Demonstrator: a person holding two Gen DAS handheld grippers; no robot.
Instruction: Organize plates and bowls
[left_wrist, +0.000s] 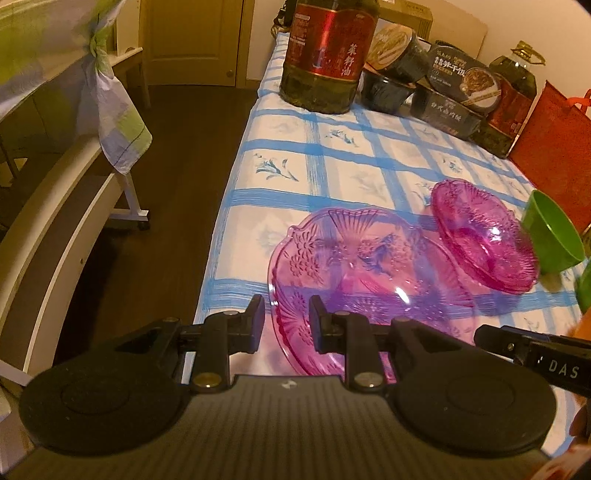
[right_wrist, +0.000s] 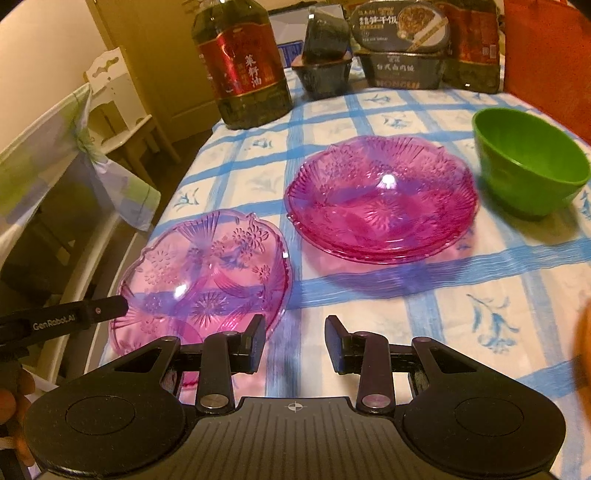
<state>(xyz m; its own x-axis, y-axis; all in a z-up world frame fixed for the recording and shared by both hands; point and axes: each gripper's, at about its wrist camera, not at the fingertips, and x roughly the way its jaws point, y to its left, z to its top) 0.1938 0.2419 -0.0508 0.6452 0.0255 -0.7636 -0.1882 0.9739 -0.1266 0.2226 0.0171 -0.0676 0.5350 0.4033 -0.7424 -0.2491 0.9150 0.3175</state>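
Note:
A pale pink glass plate (right_wrist: 207, 273) lies at the table's near left edge; it also shows in the left wrist view (left_wrist: 354, 273). My left gripper (left_wrist: 286, 319) is open, its jaws astride that plate's near rim without closing on it. A stack of darker pink glass plates (right_wrist: 382, 199) sits at mid table, also in the left wrist view (left_wrist: 484, 240). A green bowl (right_wrist: 530, 162) stands upright to their right. My right gripper (right_wrist: 295, 343) is open and empty, above the cloth just right of the pale plate.
A blue-checked tablecloth (right_wrist: 443, 295) covers the table. A large oil bottle (right_wrist: 242, 62), dark food boxes (right_wrist: 402, 44) and a red bag (left_wrist: 554, 147) line the far side. A chair with a cloth (right_wrist: 74, 166) stands left of the table edge.

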